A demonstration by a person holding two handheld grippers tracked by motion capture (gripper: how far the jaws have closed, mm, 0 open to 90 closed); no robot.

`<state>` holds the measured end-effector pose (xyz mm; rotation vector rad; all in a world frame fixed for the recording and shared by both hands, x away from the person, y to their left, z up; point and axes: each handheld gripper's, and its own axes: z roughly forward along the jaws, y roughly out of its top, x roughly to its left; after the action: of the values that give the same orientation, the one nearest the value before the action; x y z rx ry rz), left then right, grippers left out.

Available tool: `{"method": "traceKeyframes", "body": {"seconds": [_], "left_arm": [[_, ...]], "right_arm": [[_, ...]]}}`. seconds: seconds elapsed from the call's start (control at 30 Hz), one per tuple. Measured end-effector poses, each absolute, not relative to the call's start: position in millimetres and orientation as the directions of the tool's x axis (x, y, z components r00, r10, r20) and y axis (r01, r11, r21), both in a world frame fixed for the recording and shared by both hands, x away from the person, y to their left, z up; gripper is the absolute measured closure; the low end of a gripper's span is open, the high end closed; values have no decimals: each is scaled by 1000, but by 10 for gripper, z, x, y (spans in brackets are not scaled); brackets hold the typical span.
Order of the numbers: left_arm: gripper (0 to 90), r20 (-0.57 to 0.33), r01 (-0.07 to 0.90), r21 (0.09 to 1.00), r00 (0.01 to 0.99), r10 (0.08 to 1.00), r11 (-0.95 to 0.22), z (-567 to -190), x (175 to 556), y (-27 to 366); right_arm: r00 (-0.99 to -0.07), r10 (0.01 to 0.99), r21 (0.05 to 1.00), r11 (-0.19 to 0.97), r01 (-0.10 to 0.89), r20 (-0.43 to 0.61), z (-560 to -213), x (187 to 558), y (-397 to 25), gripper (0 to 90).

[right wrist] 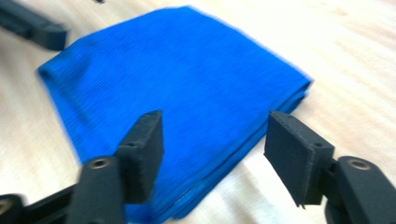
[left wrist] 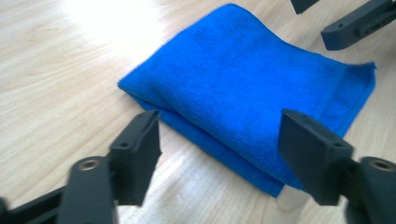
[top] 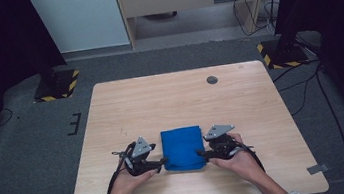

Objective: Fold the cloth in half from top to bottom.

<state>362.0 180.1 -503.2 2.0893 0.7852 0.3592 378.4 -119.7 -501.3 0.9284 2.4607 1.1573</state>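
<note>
I can read no text, label, brand or number anywhere here. The only sign-like markings are yellow-and-black hazard stripes on the left stand base (top: pixel 57 85) and on the right stand base (top: pixel 278 54), both on the floor beyond my tabletop (top: pixel 175 96).

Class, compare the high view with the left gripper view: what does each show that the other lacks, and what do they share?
High view alone: the whole table with its dark round hole, the grey floor, both hands, and a hand-held gripper at each side of the cloth.

Left gripper view alone: the cloth's stacked folded layers along its near edge, seen close between the left hand-held gripper's open jaws.

Both: the folded blue cloth lying on the wooden tabletop.
</note>
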Motion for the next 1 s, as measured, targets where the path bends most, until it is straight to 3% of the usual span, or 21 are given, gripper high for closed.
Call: {"method": "traceKeyframes", "body": {"seconds": [0.17, 0.37, 0.7, 1.0], "left_arm": [[149, -50, 419, 810, 746, 664, -409, -5001, 3682, 1834], [101, -63, 434, 817, 721, 690, -379, -4957, 3822, 1899], [69, -52, 466, 809, 665, 745, -359, -5007, 4005, 2091], [68, -40, 485, 803, 625, 780, -348, -5047, 4037, 2319]], "right_arm": [[-729, 683, 771, 443, 457, 40, -4973, 3937, -1214, 250], [-709, 704, 772, 426, 472, 46, -4954, 4045, -1221, 201], [-670, 741, 777, 391, 493, 52, -4851, 4251, -1285, 119], [-625, 778, 785, 353, 510, 57, -4812, 4367, -1464, 104]]}}
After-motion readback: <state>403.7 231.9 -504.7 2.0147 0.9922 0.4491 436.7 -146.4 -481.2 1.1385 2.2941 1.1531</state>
